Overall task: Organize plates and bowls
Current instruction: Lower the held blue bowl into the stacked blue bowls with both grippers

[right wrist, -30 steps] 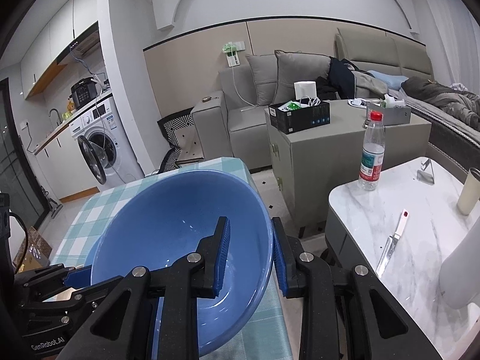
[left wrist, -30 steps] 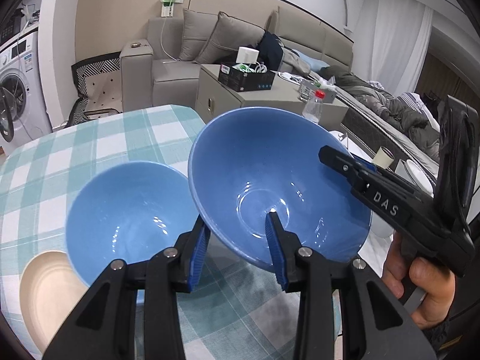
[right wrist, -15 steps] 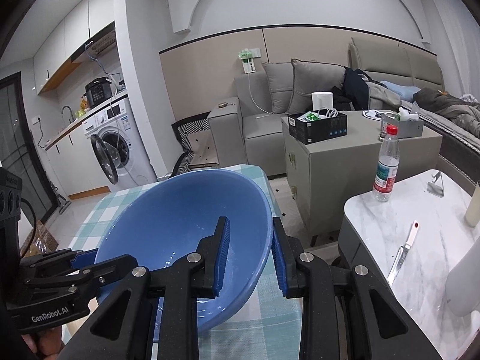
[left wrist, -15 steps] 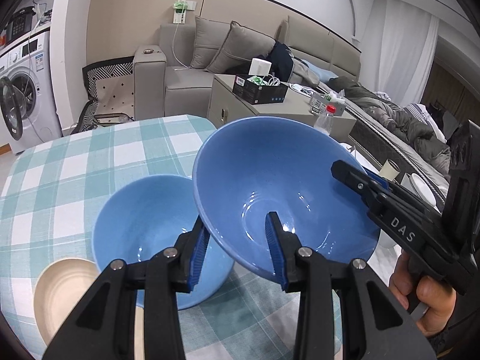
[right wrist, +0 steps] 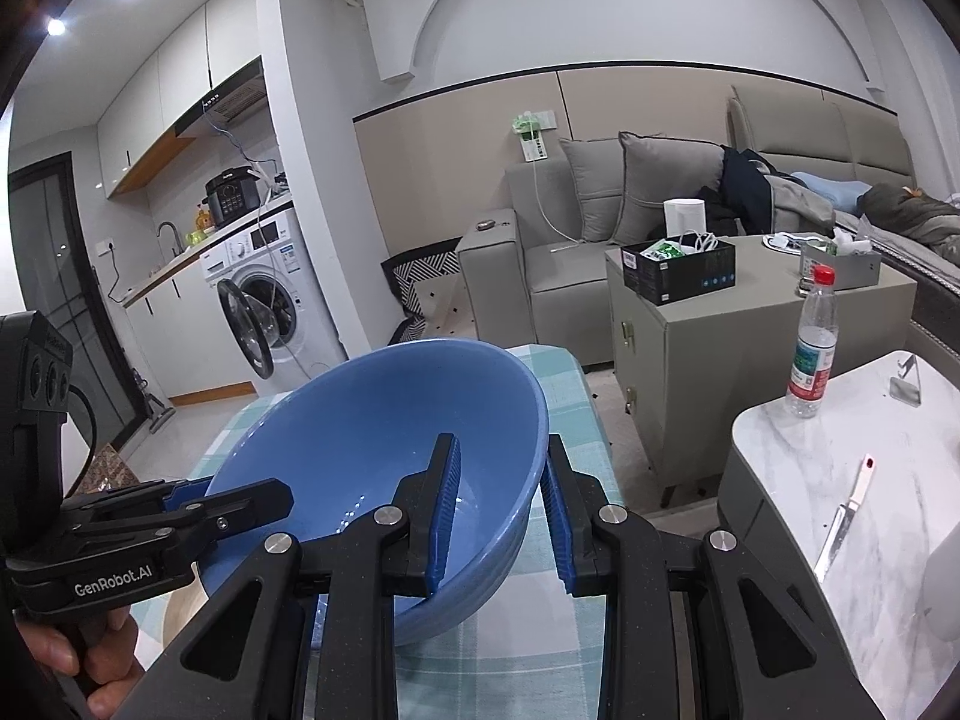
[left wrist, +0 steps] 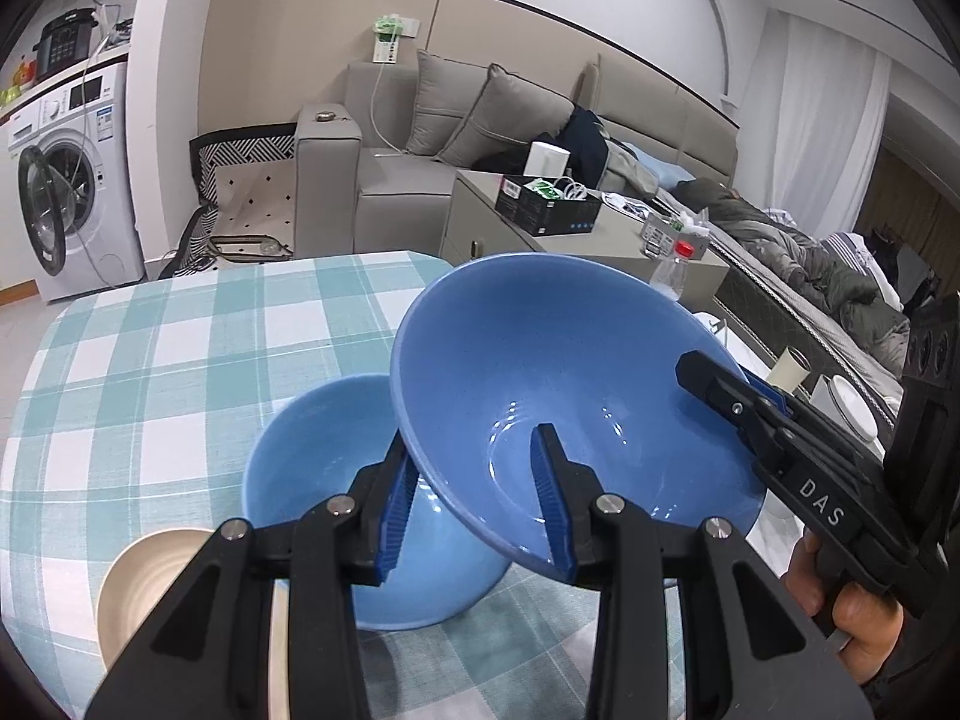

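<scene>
Holding 1 large blue bowl (left wrist: 564, 396) between 2 grippers, clear of the checked bench (left wrist: 180, 360); inventory of the moment follows.

Item 1, large blue bowl: tilted, raised above the bench, mouth turned toward the left wrist camera. Left gripper (left wrist: 474, 498) is clamped on its near-left rim, 1 pad inside, 1 outside. Right gripper (right wrist: 501, 510) is pinched narrow on the opposite rim, likewise 1 pad inside and 1 outside. Seen from the right wrist, the same bowl (right wrist: 384, 438) hangs over the bench's right end.

Item 2, smaller blue bowl (left wrist: 336, 492): upright on the bench, directly below and left of the raised bowl, partly covered by it. Whether the 2 touch cannot be told.

Item 3, cream bowl (left wrist: 150, 576): on the bench, near left, just beside the smaller blue bowl; only part shows.

Other: white dish (left wrist: 852, 408) on the marble side table (right wrist: 840, 480) at far right, apart from the group.

Progress, as judged: early to middle. 1 bowl is in transit; none is visibly nested. Remaining: set the carried bowl in place, likely gathering the 3 bowls into 1 stack, then deal with any plates out of view.
</scene>
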### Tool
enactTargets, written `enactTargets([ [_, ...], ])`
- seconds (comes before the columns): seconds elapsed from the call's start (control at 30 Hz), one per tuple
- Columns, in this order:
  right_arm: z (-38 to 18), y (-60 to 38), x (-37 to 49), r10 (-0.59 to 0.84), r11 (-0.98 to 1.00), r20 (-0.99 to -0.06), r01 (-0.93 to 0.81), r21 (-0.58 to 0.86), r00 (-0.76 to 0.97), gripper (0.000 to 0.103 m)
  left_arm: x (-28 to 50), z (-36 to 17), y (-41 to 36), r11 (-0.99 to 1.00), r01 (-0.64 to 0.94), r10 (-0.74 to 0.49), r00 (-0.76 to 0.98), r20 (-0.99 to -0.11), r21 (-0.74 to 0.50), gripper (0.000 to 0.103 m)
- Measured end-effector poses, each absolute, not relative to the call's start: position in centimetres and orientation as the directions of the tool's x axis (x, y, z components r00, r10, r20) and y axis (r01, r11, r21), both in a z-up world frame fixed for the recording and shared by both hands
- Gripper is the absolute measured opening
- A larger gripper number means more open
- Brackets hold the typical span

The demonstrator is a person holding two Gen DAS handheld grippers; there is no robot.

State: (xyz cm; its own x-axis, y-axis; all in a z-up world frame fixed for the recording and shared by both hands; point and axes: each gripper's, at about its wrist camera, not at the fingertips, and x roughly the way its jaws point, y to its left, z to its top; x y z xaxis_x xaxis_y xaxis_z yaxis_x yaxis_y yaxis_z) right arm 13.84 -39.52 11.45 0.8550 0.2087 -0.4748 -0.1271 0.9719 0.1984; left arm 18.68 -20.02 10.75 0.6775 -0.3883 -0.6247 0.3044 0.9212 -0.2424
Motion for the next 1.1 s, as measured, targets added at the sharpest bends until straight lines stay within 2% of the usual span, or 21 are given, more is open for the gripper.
enactTargets([
  [1.1,7.4,-32.8,17.3,0.266,0.964,-0.553,-0.205,0.171,0.79,0.028,20.1,7.2,-14.1,0.947,0.162,-0.311,0.681,-0.664,-0.278,0.036],
])
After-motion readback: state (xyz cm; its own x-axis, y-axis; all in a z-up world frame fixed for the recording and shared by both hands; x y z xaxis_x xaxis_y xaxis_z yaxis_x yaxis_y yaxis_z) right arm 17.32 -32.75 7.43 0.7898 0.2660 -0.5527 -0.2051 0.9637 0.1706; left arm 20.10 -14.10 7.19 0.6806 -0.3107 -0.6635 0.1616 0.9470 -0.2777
